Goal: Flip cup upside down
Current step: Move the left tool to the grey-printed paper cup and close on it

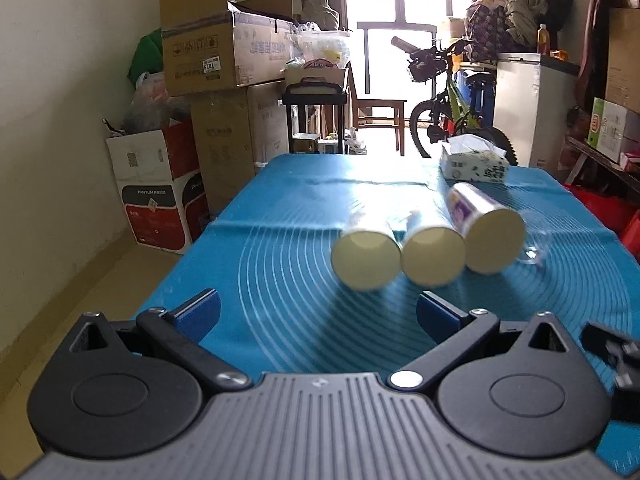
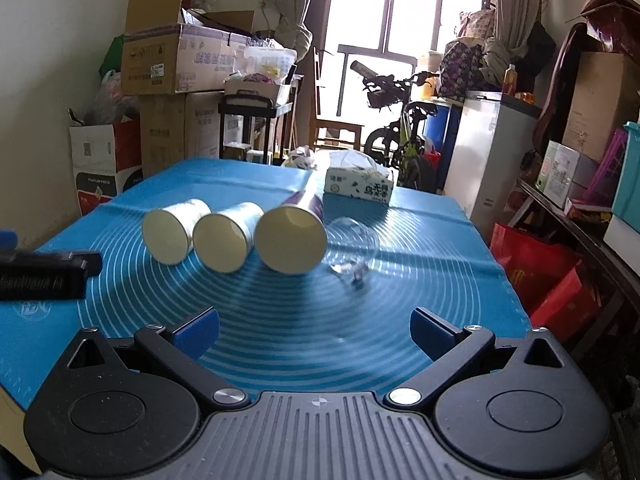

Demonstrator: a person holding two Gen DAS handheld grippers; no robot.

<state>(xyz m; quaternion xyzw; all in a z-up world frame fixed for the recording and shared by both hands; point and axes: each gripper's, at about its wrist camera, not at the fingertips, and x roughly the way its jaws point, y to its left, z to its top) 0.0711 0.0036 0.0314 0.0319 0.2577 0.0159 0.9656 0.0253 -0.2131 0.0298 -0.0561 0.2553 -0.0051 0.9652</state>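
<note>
Right wrist view alone catches the left gripper [image 2: 48,274] edge-on; its jaws unreadable there. Three paper cups [image 2: 224,236] and a clear glass [image 2: 354,246] lie sideways on the blue mat [image 2: 420,280]; interiors unseen. Both grippers [image 1: 318,312] [image 2: 314,330] spread, empty.

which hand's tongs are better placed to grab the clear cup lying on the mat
Right, probably. The clear cup lies on its side almost straight ahead of the right tongs, which are open. From the left tongs, also open, it sits far to the right beyond three paper cups.
</note>
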